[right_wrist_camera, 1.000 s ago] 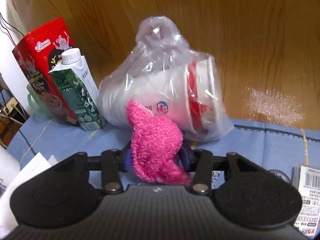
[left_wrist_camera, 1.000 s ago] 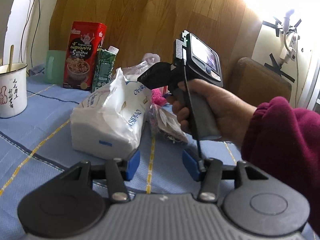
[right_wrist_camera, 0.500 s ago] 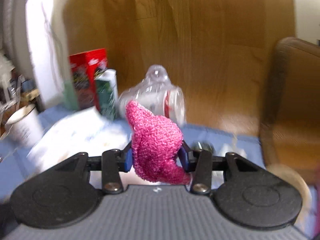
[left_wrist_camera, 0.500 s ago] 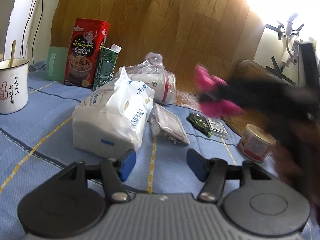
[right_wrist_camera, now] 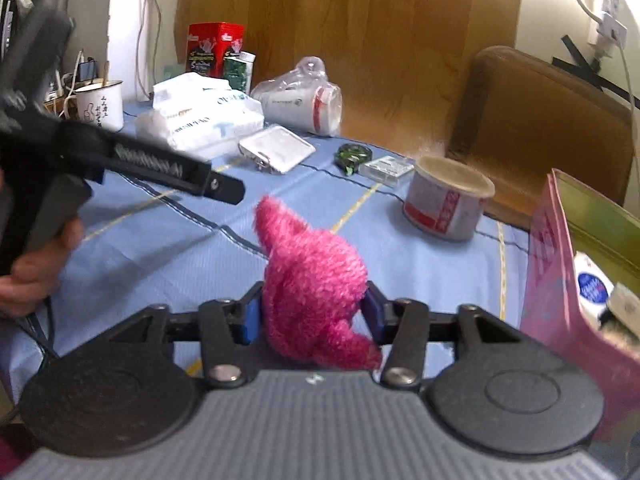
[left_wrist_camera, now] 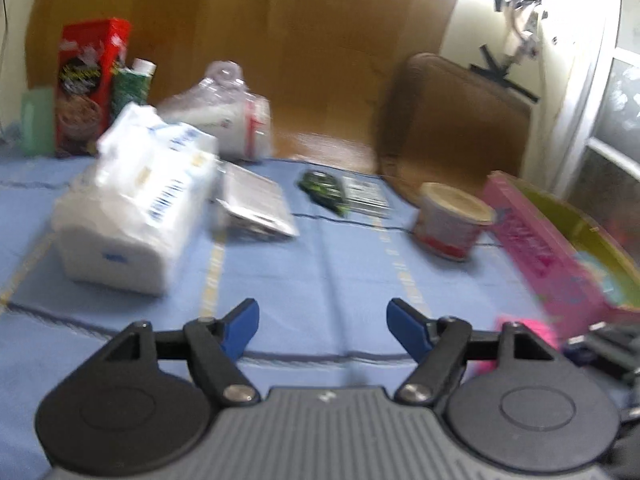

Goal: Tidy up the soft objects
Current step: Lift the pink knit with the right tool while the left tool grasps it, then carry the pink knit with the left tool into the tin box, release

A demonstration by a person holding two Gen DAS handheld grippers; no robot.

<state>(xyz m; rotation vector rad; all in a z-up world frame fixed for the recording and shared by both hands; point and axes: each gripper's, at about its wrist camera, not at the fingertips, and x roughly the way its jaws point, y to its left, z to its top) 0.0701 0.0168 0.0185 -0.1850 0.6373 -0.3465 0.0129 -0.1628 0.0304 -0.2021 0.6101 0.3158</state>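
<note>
My right gripper (right_wrist_camera: pixel 310 314) is shut on a fuzzy pink sock (right_wrist_camera: pixel 312 280) and holds it above the blue tablecloth, just left of a pink box (right_wrist_camera: pixel 560 280) with a green inside. The sock also shows at the right edge of the left wrist view (left_wrist_camera: pixel 536 330). My left gripper (left_wrist_camera: pixel 322 330) is open and empty above the cloth; it appears at the left of the right wrist view (right_wrist_camera: pixel 216 186). A white tissue pack (left_wrist_camera: pixel 132 208) lies to its front left.
On the blue tablecloth (right_wrist_camera: pixel 160 248): a bagged stack of paper cups (right_wrist_camera: pixel 304 98), a flat packet (right_wrist_camera: pixel 276 150), a small green item (right_wrist_camera: pixel 352 154), a round tub (right_wrist_camera: pixel 446 198), a red tin (right_wrist_camera: pixel 212 50), a carton, an enamel mug (right_wrist_camera: pixel 102 104). A wooden chair (right_wrist_camera: pixel 540 128) stands behind.
My right gripper has carried the pink sock away from the bagged cups, to the right and back toward the pink box. My left gripper has swung to the right; it is still open.
</note>
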